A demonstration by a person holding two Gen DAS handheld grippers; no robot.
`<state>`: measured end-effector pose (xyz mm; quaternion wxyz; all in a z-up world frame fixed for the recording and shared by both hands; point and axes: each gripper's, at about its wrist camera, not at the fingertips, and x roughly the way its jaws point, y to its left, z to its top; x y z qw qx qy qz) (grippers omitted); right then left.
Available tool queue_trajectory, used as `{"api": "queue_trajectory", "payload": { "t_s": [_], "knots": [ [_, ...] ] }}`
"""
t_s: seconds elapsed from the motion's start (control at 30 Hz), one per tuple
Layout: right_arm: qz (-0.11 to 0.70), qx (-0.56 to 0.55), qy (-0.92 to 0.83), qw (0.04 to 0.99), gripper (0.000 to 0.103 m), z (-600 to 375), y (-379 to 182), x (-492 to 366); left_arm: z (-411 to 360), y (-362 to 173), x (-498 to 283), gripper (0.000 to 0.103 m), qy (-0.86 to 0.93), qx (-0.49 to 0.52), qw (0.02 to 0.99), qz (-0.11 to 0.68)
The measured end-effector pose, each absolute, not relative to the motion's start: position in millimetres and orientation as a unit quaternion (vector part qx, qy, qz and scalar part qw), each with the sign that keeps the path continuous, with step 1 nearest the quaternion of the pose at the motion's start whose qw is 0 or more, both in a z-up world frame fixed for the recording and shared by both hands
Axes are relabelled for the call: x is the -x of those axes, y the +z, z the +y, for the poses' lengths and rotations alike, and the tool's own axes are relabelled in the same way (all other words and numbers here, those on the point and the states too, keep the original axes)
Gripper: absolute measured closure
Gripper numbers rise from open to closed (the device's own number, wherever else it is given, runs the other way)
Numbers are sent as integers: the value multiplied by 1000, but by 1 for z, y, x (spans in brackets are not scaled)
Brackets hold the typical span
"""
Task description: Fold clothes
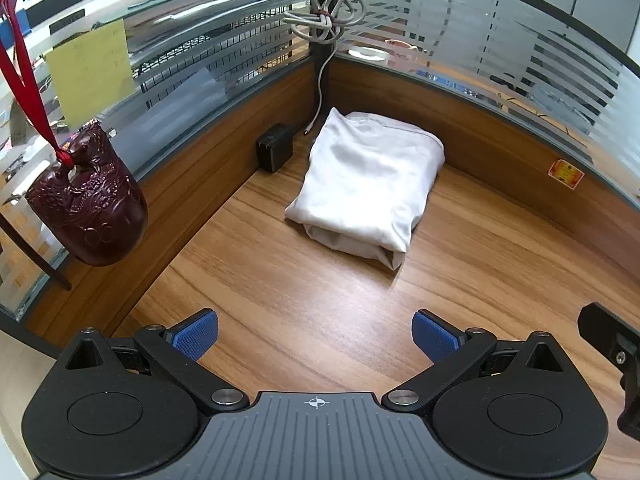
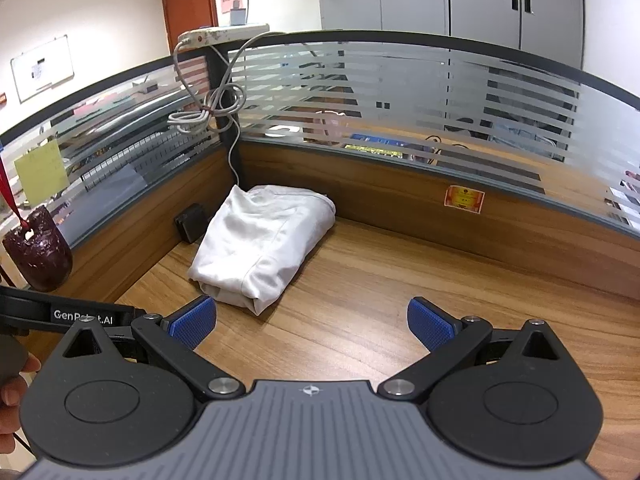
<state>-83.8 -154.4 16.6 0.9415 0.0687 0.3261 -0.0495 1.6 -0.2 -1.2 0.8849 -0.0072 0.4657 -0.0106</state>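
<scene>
A white garment (image 1: 366,184) lies folded into a thick rectangular bundle near the desk's far corner; the right wrist view shows the same garment (image 2: 260,240) left of centre. My left gripper (image 1: 316,338) hovers over bare wood well short of the bundle, open, nothing between its blue pads (image 1: 196,338). My right gripper (image 2: 312,326) is open too, its left pad (image 2: 194,322) close to the bundle's near end without touching it. Part of the left gripper's body (image 2: 64,314) shows at the left edge of the right wrist view.
Wooden desk (image 1: 300,288) boxed in by wood-and-glass partitions (image 1: 500,152). A black adapter (image 1: 274,147) sits beside the bundle, with a grey cable (image 1: 320,20) dangling above. A dark red carved ornament (image 1: 88,208) hangs at left on a red ribbon. A hand (image 2: 12,392) shows at left.
</scene>
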Motion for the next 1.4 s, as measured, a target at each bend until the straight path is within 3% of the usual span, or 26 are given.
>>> {"api": "queue_trajectory", "payload": {
  "t_s": [1.4],
  "knots": [
    [329,-84,-51,939,1,-163,15,80,-2,-7,-9,0,0,-3,875,484]
  ]
}}
